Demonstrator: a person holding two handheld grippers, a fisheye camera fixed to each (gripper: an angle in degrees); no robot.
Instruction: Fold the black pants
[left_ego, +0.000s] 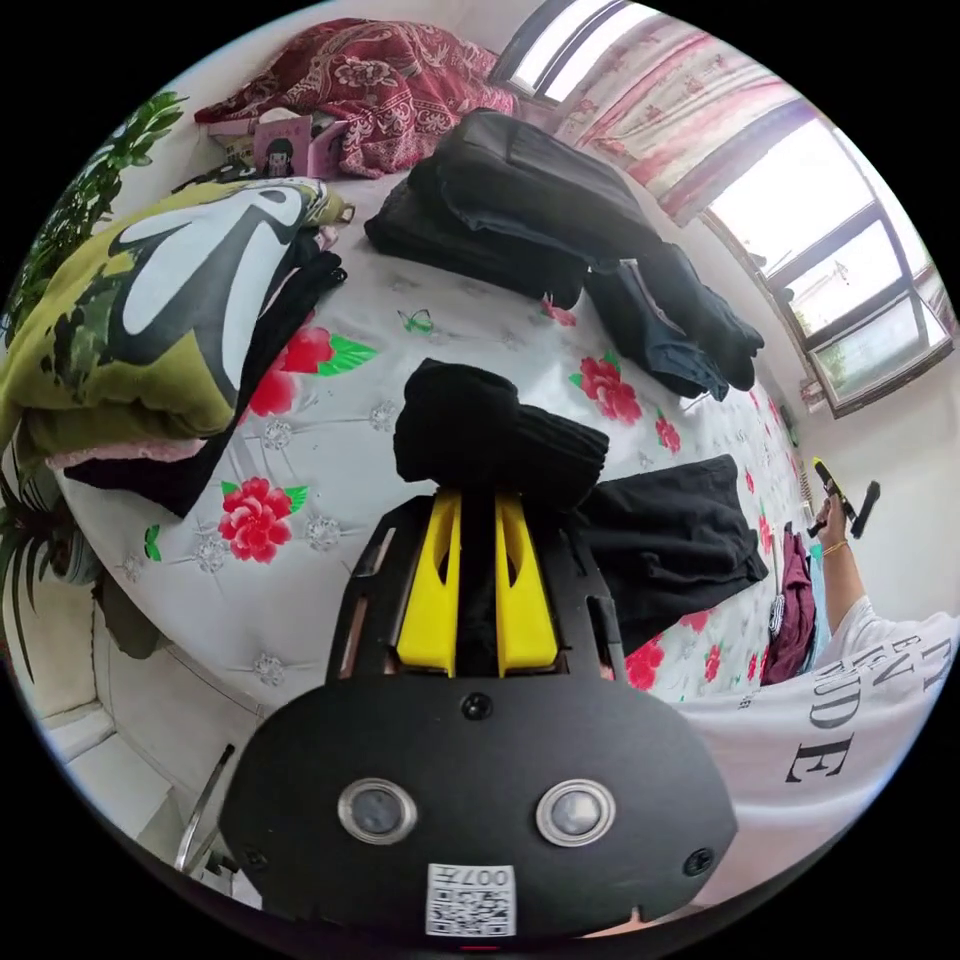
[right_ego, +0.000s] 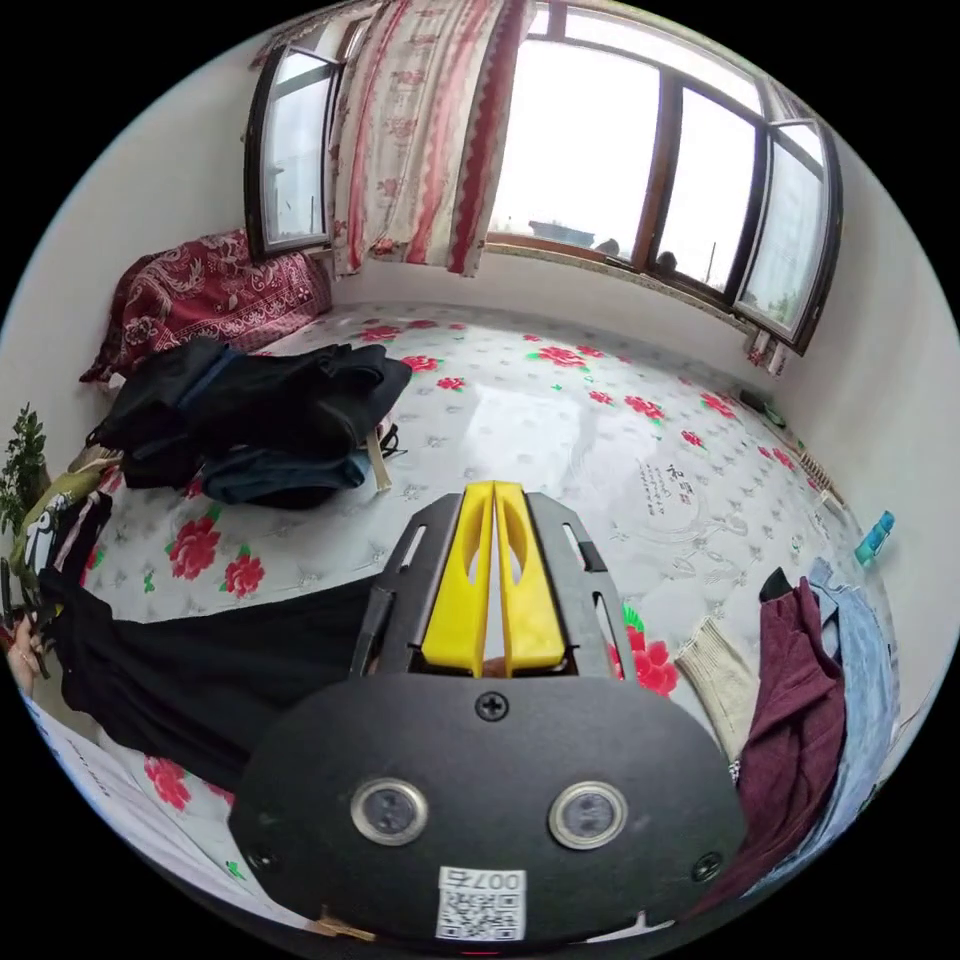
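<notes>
L tool (left_ego: 477, 500) gripping pants (left_ego: 500, 440) over bed (left_ego: 330, 470).
R tool (right_ego: 493, 500) hanging w/ jaws closed, holding nothing.

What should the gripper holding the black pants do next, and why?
Probably the left gripper should carry the bunched end of the black pants over onto the part lying flat on the flowered bed. Its jaws are pinched on that fabric, lifted above the bed, while the right gripper is shut on nothing, away from the pants, so it looks like the left one's move.
</notes>
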